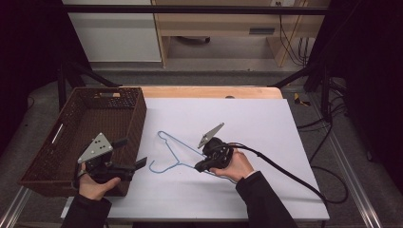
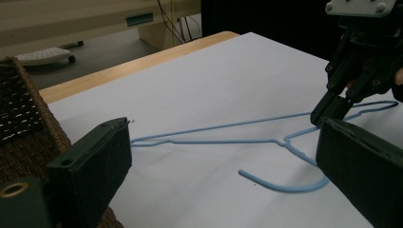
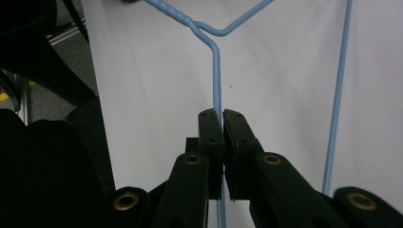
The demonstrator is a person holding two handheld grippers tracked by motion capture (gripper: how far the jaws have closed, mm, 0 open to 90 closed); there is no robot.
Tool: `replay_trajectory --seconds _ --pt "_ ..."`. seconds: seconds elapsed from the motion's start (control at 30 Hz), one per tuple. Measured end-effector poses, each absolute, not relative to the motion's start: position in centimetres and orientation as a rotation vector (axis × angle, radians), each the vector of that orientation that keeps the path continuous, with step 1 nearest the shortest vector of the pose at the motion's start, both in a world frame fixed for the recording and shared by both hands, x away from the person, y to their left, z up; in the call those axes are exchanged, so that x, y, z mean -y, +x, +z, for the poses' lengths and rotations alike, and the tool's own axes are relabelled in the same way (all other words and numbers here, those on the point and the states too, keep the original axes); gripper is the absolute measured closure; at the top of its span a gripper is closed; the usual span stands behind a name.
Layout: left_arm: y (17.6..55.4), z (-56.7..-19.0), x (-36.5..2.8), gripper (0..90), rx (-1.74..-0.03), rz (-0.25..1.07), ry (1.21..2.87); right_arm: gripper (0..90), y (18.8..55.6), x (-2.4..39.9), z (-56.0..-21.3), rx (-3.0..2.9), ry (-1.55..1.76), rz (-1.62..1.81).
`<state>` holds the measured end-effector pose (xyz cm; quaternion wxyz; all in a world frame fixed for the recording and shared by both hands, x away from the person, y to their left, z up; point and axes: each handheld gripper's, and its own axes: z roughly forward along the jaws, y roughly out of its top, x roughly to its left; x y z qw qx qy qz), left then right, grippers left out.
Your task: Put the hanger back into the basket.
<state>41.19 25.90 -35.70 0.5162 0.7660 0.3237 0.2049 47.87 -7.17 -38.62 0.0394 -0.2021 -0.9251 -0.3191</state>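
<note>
A light blue wire hanger (image 1: 178, 162) lies on the white sheet (image 1: 247, 123), its hook towards the table's front. My right gripper (image 1: 202, 166) is shut on one of its arms close to the twisted neck. The right gripper view shows the wire (image 3: 216, 61) pinched between the closed jaws of the right gripper (image 3: 219, 116). My left gripper (image 1: 135, 152) is held beside the basket, open and with nothing in it, facing the hanger's hook. In the left gripper view the left gripper (image 2: 225, 130) frames the hanger (image 2: 214, 141), and the right gripper (image 2: 328, 111) grips the wire farther off.
A dark brown wicker basket (image 1: 138, 118) stands on the table's left side, right beside my left hand. The right gripper's black cable (image 1: 285, 173) trails over the sheet to the right edge. A wooden table strip (image 1: 209, 91) lies behind the sheet.
</note>
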Motion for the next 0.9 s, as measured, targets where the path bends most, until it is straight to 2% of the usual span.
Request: replay_trajectory --seconds 0.33,0.9 --pt "39.6 -36.9 -25.8 3.4 -0.756 0.484 1.911 87.6 48.1 7.7 -38.2 2.828 -0.638 -1.017" --pt "40.7 -41.0 -20.3 5.5 -0.716 0.412 2.082 87.6 48.1 8.4 -38.2 2.811 -0.648 -1.053"
